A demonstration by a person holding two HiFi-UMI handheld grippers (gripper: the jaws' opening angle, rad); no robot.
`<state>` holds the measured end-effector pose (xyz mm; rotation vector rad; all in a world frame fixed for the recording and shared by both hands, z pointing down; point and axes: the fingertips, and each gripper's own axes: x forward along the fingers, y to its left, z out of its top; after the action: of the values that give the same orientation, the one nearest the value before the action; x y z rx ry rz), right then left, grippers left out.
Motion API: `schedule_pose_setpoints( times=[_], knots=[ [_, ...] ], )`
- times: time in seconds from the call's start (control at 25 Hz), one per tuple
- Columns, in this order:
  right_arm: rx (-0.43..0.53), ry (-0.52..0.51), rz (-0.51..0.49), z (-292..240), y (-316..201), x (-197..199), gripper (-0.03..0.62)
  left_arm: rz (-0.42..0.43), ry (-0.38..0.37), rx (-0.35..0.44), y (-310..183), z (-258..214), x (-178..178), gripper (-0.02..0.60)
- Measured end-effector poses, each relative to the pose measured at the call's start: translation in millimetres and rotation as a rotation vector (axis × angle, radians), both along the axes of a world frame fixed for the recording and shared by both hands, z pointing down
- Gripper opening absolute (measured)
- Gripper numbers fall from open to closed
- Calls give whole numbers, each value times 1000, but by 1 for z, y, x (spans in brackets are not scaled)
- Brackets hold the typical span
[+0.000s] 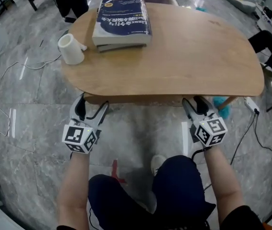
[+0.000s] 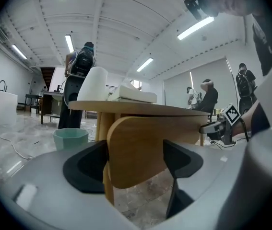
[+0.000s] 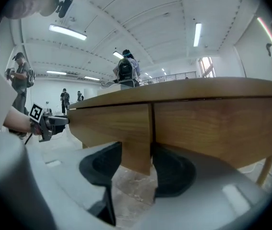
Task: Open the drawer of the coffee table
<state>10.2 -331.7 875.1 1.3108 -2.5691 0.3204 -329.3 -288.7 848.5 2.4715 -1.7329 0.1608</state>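
Observation:
The oval wooden coffee table (image 1: 188, 51) fills the upper head view. Its drawer front (image 1: 140, 99) runs as a wooden band just under the near edge. My left gripper (image 1: 91, 108) sits at the drawer's left end and my right gripper (image 1: 195, 104) at its right end, both tucked under the tabletop rim. In the left gripper view the rounded end of the drawer panel (image 2: 136, 150) stands between the open jaws of the left gripper (image 2: 136, 163). In the right gripper view the drawer's end edge (image 3: 136, 143) hangs between the open jaws of the right gripper (image 3: 136, 166).
A stack of books (image 1: 122, 23) and a white cup (image 1: 71, 48) rest on the tabletop. A mint bin (image 2: 71, 139) stands on the marble floor beyond the table leg. A power strip (image 1: 252, 104) and cables lie at the right. Other people stand in the background.

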Motion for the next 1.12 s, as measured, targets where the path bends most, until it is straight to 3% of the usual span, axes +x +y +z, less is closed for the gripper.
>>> schedule_pose_setpoints(
  times=[0.16, 0.52, 1.12],
  knots=[
    [16, 38, 17, -3, 3, 7, 190, 17, 55, -2, -6, 2, 7, 377],
    [-14, 31, 24, 0, 5, -5, 190, 27, 46, -32, -2, 2, -3, 367],
    [-44, 45, -18, 0, 75, 3, 190, 37, 63, -54, 65, 3, 3, 368]
  ],
)
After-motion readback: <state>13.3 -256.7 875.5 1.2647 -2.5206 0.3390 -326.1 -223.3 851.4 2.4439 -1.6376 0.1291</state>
